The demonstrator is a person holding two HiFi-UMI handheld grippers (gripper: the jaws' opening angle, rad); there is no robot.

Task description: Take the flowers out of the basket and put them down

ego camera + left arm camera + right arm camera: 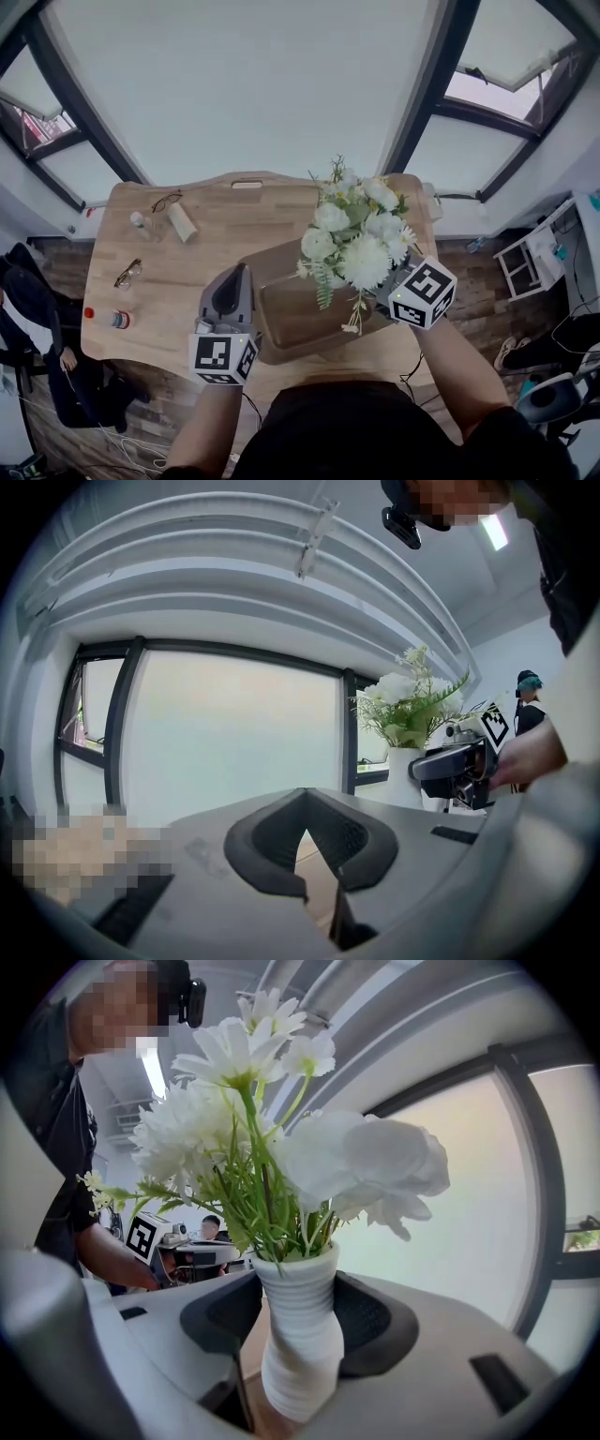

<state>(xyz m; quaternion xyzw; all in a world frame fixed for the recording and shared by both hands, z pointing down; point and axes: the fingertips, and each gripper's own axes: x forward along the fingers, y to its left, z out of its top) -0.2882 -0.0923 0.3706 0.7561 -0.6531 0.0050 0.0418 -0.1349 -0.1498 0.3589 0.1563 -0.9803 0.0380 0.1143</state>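
Observation:
White flowers (361, 239) with green leaves stand in a ribbed white vase (300, 1335). My right gripper (389, 286) is shut on the vase's body, one pad on each side of it. The bunch is up over the right end of the brown basket (291, 319), and whether the vase's foot is still inside is hidden. My left gripper (246, 274) is at the basket's left wall, its jaws nearly together on that thin brown wall (319, 892). In the left gripper view the flowers (408, 700) and the right gripper (450, 761) show at the right.
The wooden table (187, 272) carries two pairs of glasses (128, 273) (167, 200), a red-capped bottle (108, 319), a small bottle (139, 220) and a pale cylinder (183, 223) on its left half. A dark chair (37, 309) stands left of the table; a white shelf (539, 253) at the right.

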